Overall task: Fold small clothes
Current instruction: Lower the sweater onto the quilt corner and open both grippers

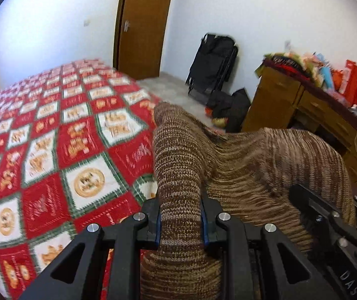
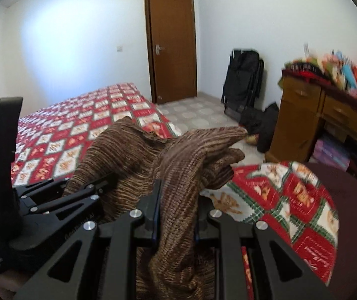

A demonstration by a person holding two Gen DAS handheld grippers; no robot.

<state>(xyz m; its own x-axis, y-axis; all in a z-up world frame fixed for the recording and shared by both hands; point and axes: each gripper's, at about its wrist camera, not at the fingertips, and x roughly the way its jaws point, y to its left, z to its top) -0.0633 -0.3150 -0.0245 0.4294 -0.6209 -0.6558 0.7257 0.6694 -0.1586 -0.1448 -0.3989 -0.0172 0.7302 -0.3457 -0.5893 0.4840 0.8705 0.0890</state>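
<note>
A brown striped knitted garment (image 1: 240, 165) hangs between both grippers above the bed. My left gripper (image 1: 180, 221) is shut on a bunched part of it; a sleeve-like piece sticks up and forward from the jaws. My right gripper (image 2: 176, 215) is shut on another bunch of the same garment (image 2: 178, 157), which drapes over and below the jaws. The right gripper shows at the right edge of the left wrist view (image 1: 323, 215), and the left gripper at the left of the right wrist view (image 2: 61, 200). The two grippers are close side by side.
A bed with a red, white and green patterned cover (image 1: 53, 137) lies below and to the left; a cover corner is turned up (image 2: 290, 200). A wooden desk with clutter (image 2: 315, 110), black bags (image 2: 243, 85) and a brown door (image 2: 173, 45) stand beyond.
</note>
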